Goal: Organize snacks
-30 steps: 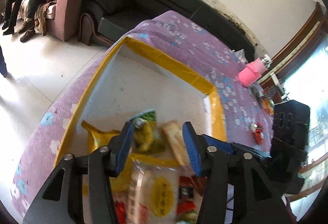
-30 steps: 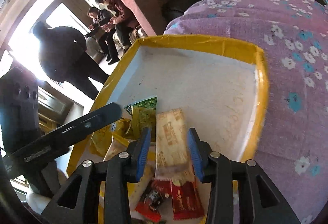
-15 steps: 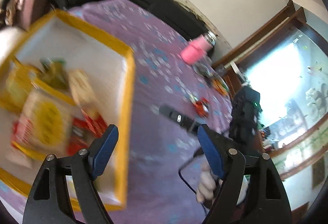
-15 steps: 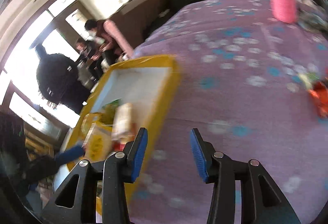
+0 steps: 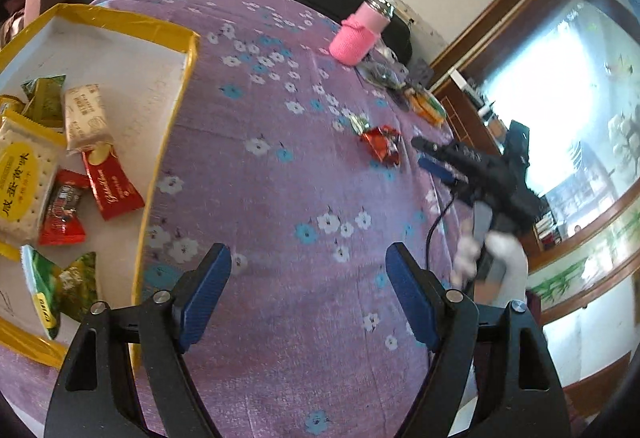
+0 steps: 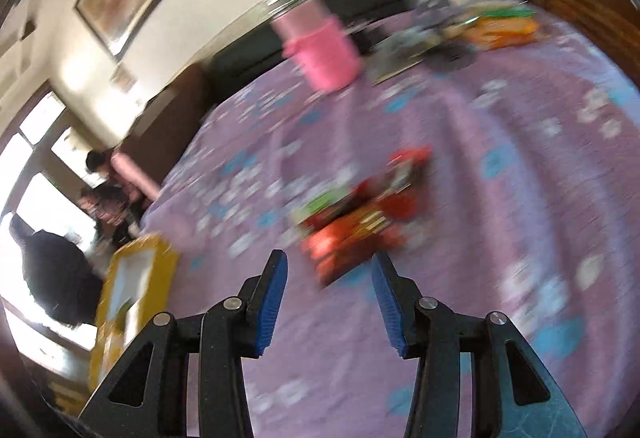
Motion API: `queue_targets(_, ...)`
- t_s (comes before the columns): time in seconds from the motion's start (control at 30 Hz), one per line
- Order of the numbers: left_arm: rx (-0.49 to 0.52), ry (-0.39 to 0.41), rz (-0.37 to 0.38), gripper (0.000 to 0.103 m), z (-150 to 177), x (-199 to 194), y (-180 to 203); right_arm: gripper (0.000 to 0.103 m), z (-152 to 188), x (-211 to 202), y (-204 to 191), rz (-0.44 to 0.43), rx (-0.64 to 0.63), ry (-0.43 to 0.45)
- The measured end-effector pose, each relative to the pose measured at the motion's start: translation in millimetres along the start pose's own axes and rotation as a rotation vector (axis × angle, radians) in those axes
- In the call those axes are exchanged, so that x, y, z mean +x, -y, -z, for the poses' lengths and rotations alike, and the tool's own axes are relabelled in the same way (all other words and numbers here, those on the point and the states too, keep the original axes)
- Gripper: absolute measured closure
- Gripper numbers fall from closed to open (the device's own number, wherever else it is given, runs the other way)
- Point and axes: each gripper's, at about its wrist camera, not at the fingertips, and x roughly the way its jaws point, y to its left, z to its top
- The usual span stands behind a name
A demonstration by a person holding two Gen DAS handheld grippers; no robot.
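Left gripper [image 5: 308, 294] jaws wide, empty; right gripper [image 6: 328, 294] jaws wide, blurred red snacks [image 6: 360, 234] at 12 o'clock; yellow tray [image 5: 168, 141] cut off at 9 o'clock

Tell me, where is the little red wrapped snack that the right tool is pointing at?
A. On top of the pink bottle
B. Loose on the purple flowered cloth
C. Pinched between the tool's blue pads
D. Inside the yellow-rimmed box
B: the red wrapped snack lies on the purple flowered cloth, just ahead of the open right tool and well away from the yellow-rimmed box.
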Motion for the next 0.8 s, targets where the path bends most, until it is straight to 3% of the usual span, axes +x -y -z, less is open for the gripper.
queue_targets(0.1, 0.003, -0.006, -0.002, 0.023, 5, 2, 2, 0.056, -18, 11, 15, 0.061, 0.015, 0.01)
queue_targets(0.27, -0.012, -0.006, -0.021, 0.023, 9, 2, -2, 0.056, -32, 43, 7, 0.063, -0.007, -0.037)
queue_targets(0.43, -0.029, -0.003, -0.036, 0.023, 12, 0, -8, 0.059, -19, 69, -19, 0.071, -0.122, -0.109)
queue_targets(0.53, -0.031, -0.001, -0.04, 0.023, 12, 0, -11, 0.064, 0, 68, -42, -0.014, -0.231, -0.172)
queue_targets(0.6, -0.034, -0.005, -0.036, 0.023, 12, 1, -12, 0.062, 17, 63, -57, -0.134, -0.288, -0.251)
queue_targets(0.67, -0.029, -0.008, -0.035, 0.023, 13, 2, -11, 0.064, 24, 53, -58, -0.265, -0.268, -0.301)
queue_targets(0.73, -0.021, -0.009, -0.033, 0.023, 14, 2, -10, 0.064, 16, 36, -46, -0.296, -0.208, -0.24)
queue_targets(0.8, -0.013, -0.011, -0.03, 0.023, 15, 3, -9, 0.061, 2, 24, -26, -0.253, -0.123, -0.166)
